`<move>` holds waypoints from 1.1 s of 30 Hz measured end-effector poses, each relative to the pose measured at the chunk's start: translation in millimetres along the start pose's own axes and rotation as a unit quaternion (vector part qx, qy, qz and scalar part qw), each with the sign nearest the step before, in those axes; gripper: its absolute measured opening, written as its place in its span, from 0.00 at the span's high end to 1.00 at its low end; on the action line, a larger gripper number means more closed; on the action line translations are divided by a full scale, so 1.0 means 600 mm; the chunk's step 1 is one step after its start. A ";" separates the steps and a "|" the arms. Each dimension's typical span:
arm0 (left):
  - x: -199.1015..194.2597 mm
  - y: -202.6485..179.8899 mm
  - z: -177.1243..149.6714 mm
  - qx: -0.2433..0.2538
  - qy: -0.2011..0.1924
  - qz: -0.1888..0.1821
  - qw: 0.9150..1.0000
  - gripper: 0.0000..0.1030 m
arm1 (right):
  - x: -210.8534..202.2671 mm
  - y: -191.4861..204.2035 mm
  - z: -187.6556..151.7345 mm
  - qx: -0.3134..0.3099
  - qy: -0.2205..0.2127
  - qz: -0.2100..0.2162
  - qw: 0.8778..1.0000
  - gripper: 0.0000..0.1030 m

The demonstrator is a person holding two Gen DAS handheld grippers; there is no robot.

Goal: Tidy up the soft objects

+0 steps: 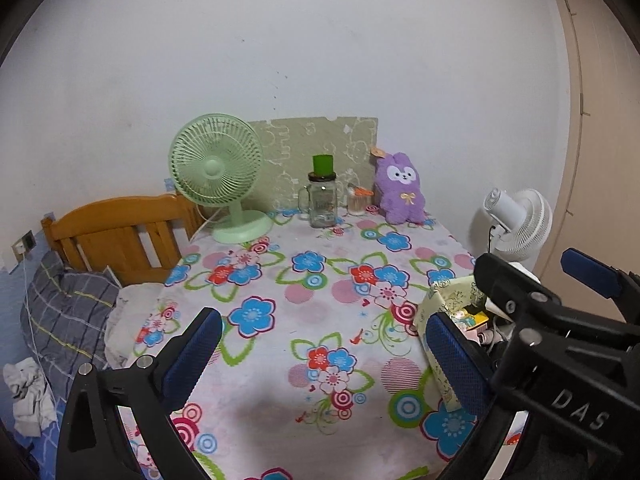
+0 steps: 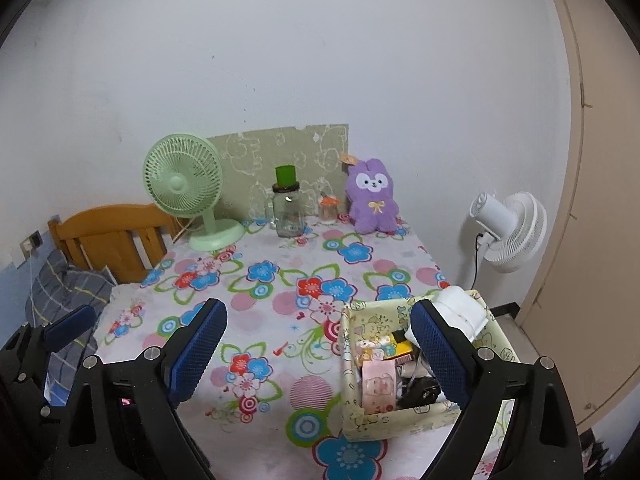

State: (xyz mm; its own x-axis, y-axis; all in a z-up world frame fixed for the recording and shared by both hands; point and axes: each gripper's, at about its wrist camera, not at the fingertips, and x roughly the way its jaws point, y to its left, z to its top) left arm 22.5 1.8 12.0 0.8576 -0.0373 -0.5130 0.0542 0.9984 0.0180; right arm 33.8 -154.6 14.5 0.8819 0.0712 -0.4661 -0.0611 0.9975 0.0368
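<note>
A purple plush bunny [image 1: 400, 190] [image 2: 372, 200] sits upright at the far edge of the flowered table, against the wall. A pale yellow patterned box [image 2: 360, 420] [image 1: 440, 300] stands at the near right with small packets in it. A white folded cloth [image 2: 464, 308] lies on its far right corner. My left gripper [image 1: 324, 348] hangs open over the table's near middle, nothing between its fingers. My right gripper [image 2: 320, 340] is open too, and its right finger overlaps the box in the right wrist view. Each gripper shows a blue pad [image 1: 588, 272] [image 2: 68, 328] in the other's view.
Along the back stand a green desk fan [image 1: 218, 172], a glass jar with a green lid [image 1: 322, 196] and a small glass [image 1: 357, 202]. A white fan [image 2: 508, 228] stands right of the table. A wooden headboard [image 1: 116, 236] and plaid pillow [image 1: 64, 316] lie left.
</note>
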 end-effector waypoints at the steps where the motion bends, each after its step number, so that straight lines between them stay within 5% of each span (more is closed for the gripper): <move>1: -0.004 0.002 -0.001 0.001 -0.003 0.002 1.000 0.00 | -0.004 0.000 0.000 -0.001 -0.002 0.000 1.000 0.08; 33: -0.062 0.031 -0.003 -0.007 -0.037 0.006 0.999 0.00 | -0.080 -0.029 -0.015 0.020 -0.057 -0.031 0.998 0.03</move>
State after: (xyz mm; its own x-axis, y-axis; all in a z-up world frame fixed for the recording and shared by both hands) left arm -9.4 22.0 29.8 0.8938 -0.0277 -0.4477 0.0366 0.9993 0.0112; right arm -11.8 -175.2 28.1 0.9312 0.0066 -0.3645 0.0113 0.9988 0.0470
